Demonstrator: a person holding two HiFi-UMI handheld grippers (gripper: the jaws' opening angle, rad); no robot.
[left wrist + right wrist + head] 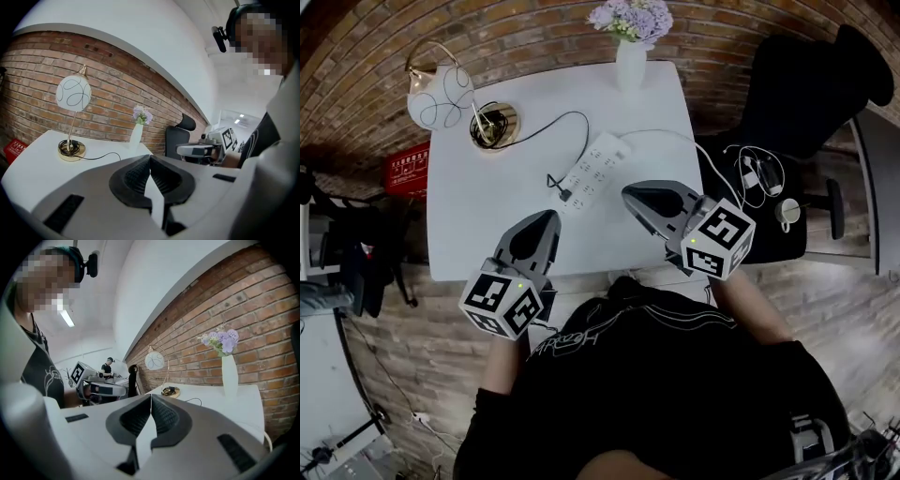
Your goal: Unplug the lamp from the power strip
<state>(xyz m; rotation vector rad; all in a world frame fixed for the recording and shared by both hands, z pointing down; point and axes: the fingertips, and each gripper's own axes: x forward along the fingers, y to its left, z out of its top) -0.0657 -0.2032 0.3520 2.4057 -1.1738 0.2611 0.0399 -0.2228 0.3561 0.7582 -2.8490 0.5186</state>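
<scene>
Head view: left gripper [545, 219] and right gripper [632, 195] hover over the near bench [464, 225] edge, jaws pressed together, empty. The lamp [441, 97] plug [565, 195] sits in the strip [594, 169], just ahead. This looks like the approach; next, the jaws must spread to pinch the plug. Both gripper views hide the strip.

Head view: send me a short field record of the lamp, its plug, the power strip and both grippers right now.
lamp: upright at the far left corner of the table, white globe shade, gold base
cord: black, runs from the lamp's base to the strip
plug: black, appears seated in the strip's near end
power strip: white, lying diagonally mid-table
left gripper: shut, empty, short of the plug
right gripper: shut, empty, right of the strip, not touching it
</scene>
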